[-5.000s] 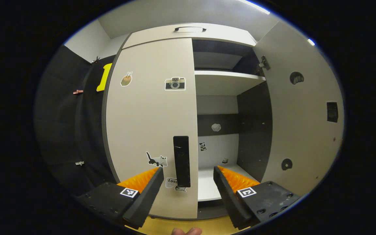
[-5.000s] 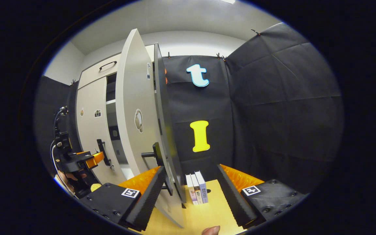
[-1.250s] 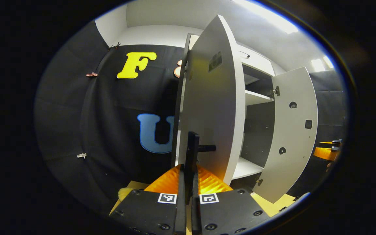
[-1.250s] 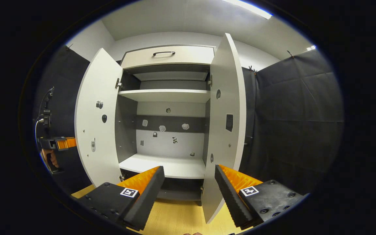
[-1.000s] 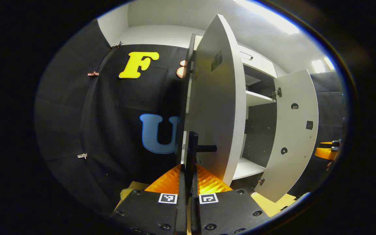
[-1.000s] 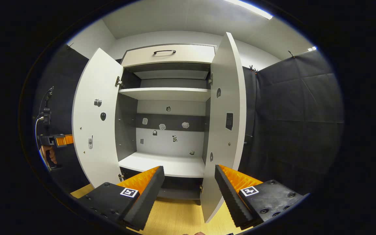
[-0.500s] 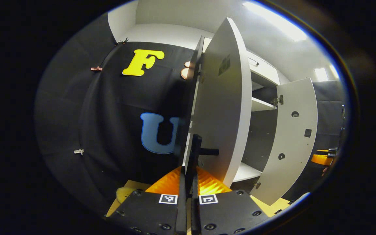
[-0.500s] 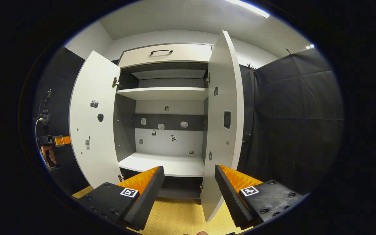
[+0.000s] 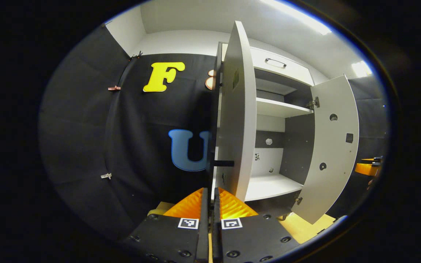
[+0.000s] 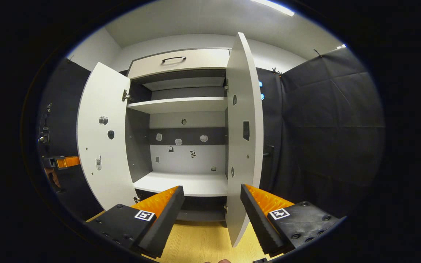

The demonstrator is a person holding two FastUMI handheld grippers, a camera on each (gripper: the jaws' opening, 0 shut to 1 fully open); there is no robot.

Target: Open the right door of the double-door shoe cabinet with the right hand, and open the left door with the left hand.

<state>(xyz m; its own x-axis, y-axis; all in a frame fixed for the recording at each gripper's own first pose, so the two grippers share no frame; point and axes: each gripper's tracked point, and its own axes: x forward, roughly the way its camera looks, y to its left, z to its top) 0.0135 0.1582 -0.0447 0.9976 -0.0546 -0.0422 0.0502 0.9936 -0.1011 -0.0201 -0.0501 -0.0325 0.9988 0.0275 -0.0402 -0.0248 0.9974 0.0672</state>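
The shoe cabinet (image 10: 181,106) stands with both doors swung out. In the left gripper view, the left door (image 9: 232,109) is seen nearly edge-on, and its black handle (image 9: 223,163) sticks out just beyond my left gripper (image 9: 209,191). That gripper is shut, and I see nothing between its pads. The right door (image 9: 336,146) hangs open farther right. In the right gripper view, my right gripper (image 10: 212,199) is open and holds nothing, facing the cabinet between the left door (image 10: 101,138) and the right door (image 10: 241,138). The left gripper (image 10: 62,162) shows beside the left door.
Inside are a white upper shelf (image 10: 177,104), a white lower shelf (image 10: 185,184) and small stickers on the back panel. A drawer with a black handle (image 10: 174,58) tops the cabinet. The wooden floor (image 10: 203,241) lies below. Black cloth walls close in on both sides.
The left door swung fully open with my left gripper shut on its handle; now the handle sits farther off, beyond the fingertips. The right gripper stayed open and drifted slightly.
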